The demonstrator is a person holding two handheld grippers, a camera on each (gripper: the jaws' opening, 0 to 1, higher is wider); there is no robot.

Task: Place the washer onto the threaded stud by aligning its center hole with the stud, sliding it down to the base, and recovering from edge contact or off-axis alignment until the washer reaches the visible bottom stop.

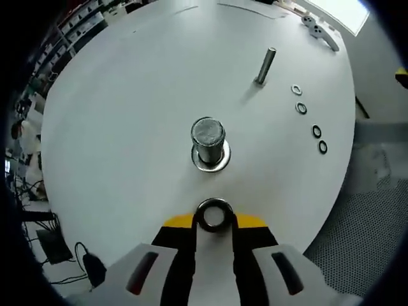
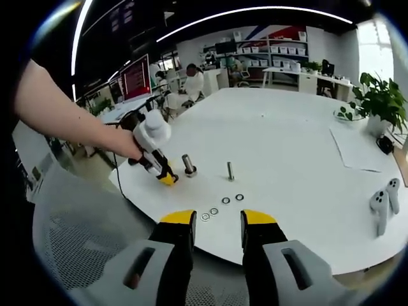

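The left gripper (image 1: 215,224) pinches a washer (image 1: 214,215) just short of the thick threaded stud (image 1: 208,141), whose base already carries a washer. A thinner stud (image 1: 265,65) and four spare washers (image 1: 309,118) lie beyond, near the table edge (image 1: 331,191). The right gripper (image 2: 217,224) hangs spread, off the table.

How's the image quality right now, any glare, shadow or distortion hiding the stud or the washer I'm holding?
Left gripper view: sharp; the washer held in the left gripper and the thick stud read clearly, the thin stud casts a soft shadow, and fisheye bends the table edge. Right gripper view: a bright window whitens the upper right, both studs look tiny, and the open right gripper is crisp.
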